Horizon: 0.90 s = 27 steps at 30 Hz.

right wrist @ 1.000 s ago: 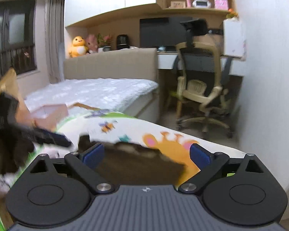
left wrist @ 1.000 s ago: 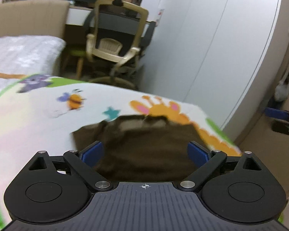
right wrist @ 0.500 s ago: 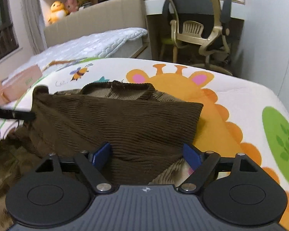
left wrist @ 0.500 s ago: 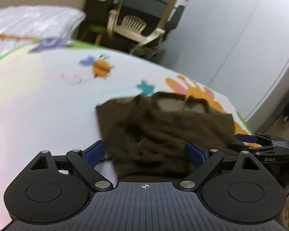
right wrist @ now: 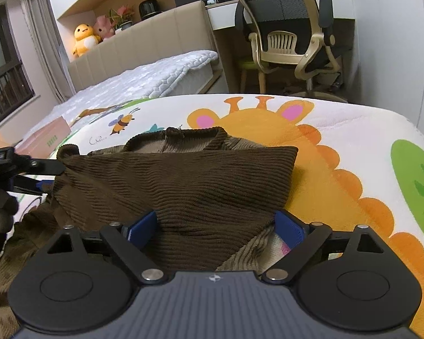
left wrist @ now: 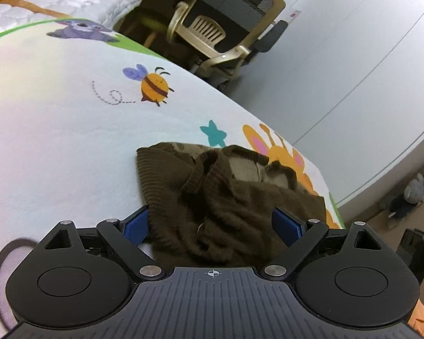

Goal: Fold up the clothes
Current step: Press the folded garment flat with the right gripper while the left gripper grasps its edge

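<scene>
We see the brown ribbed sweater (right wrist: 200, 180) rumpled on the cartoon-printed mat (left wrist: 70, 130), its near hem hidden below both tools. Our left gripper (left wrist: 212, 223) and right gripper (right wrist: 214, 226) stand spread wide, fabric between.

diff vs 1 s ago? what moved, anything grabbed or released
Both grippers came down and tilted toward the brown sweater on the animal-print mat; it now fills more of each view and lies more spread out. The left gripper and right gripper jaws stay wide open around fabric, nothing clamped. The office chair stays put.
</scene>
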### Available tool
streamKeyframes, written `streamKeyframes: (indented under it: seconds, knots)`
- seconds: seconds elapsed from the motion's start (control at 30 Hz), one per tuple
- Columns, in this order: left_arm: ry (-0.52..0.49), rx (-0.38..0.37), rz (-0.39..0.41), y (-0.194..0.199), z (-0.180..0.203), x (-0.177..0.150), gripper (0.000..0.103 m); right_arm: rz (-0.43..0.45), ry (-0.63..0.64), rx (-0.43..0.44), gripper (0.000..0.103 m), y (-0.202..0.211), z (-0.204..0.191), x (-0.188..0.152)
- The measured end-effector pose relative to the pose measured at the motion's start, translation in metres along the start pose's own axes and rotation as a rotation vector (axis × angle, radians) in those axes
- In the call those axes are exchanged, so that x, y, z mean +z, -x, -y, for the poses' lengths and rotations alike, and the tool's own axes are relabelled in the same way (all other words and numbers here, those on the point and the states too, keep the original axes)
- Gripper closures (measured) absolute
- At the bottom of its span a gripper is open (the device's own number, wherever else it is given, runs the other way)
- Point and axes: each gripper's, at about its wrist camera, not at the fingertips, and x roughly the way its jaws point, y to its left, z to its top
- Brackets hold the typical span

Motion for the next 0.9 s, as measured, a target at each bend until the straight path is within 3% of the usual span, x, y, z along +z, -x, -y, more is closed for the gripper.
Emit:
streamKeyframes:
  seconds: [0.03, 0.1, 0.17, 0.27, 0.33, 0.4, 0.47, 0.53, 0.6, 0.73, 0.9]
  knots:
    - [0.001, 0.004, -0.002, 0.000, 0.000, 0.001, 0.011, -0.002, -0.002, 0.002, 0.011, 0.000, 0.000, 0.000]
    - [-0.013, 0.026, -0.004, 0.002, 0.000, 0.002, 0.026, -0.012, 0.015, -0.022, 0.012, 0.000, -0.004, 0.003]
    - [-0.027, 0.048, -0.005, 0.004, -0.001, 0.003, 0.036, 0.011, 0.060, -0.054, 0.017, 0.005, -0.011, 0.011]
    - [-0.049, 0.081, -0.008, 0.007, -0.001, 0.004, 0.043, 0.061, 0.155, -0.108, 0.029, 0.011, -0.022, 0.027]
    - [-0.063, 0.103, -0.009, 0.009, -0.002, 0.005, 0.041, 0.040, 0.172, -0.104, 0.039, 0.001, -0.023, 0.038]
    - [-0.077, 0.124, -0.010, 0.011, -0.002, 0.006, 0.033, -0.005, 0.179, -0.115, 0.041, -0.014, -0.021, 0.044]
    - [-0.092, 0.146, -0.012, 0.013, -0.003, 0.007, 0.033, -0.048, 0.179, -0.127, 0.042, -0.029, -0.016, 0.045]
    - [-0.073, 0.116, -0.013, 0.015, -0.003, 0.010, 0.034, -0.070, 0.181, -0.130, 0.044, -0.040, -0.012, 0.045]
    - [-0.053, 0.087, -0.011, 0.014, -0.004, 0.013, 0.031, -0.065, 0.161, -0.138, 0.044, -0.038, -0.012, 0.050]
    - [-0.047, 0.097, 0.002, 0.002, -0.003, 0.013, 0.031, -0.052, 0.161, -0.153, 0.044, -0.040, -0.012, 0.043]
    - [-0.067, 0.088, 0.013, -0.006, -0.001, 0.009, 0.023, -0.003, 0.196, -0.179, 0.042, -0.041, -0.017, 0.031]
